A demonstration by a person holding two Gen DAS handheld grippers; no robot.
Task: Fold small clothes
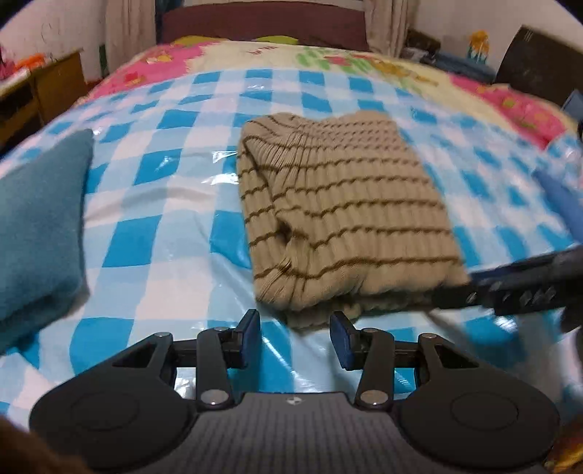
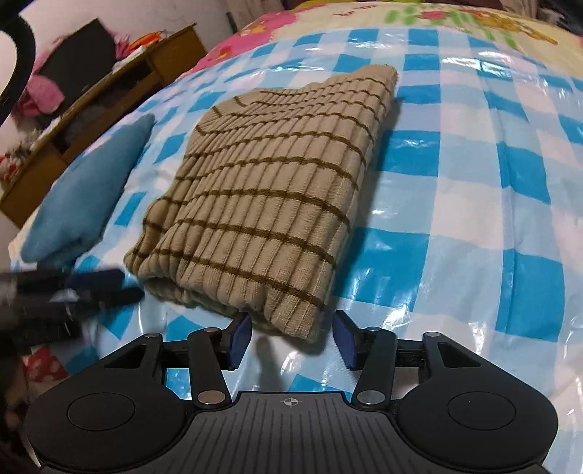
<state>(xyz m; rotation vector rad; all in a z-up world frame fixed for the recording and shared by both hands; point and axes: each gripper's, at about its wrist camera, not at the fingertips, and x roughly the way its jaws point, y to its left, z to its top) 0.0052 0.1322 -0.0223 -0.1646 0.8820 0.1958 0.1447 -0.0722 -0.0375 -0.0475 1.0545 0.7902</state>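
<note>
A beige ribbed sweater (image 1: pixel 339 218) with thin brown stripes lies folded into a rectangle on the bed. My left gripper (image 1: pixel 296 328) is open just short of its near left edge, with nothing pressed between the pads. My right gripper (image 2: pixel 291 328) is open too. The sweater's (image 2: pixel 269 197) near right corner sits just ahead of its blue pads, which do not press on it. In the left wrist view the right gripper (image 1: pixel 473 286) shows blurred by the sweater's right corner. In the right wrist view the left gripper (image 2: pixel 120 284) shows blurred by its left corner.
The bed carries a glossy blue-and-white checked sheet (image 1: pixel 164 182). A teal soft cushion-like piece (image 1: pixel 40 226) lies left of the sweater. A wooden cabinet (image 2: pixel 109 105) with clutter stands off the bed's left side, and a dark headboard (image 1: pixel 262 22) stands at the far end.
</note>
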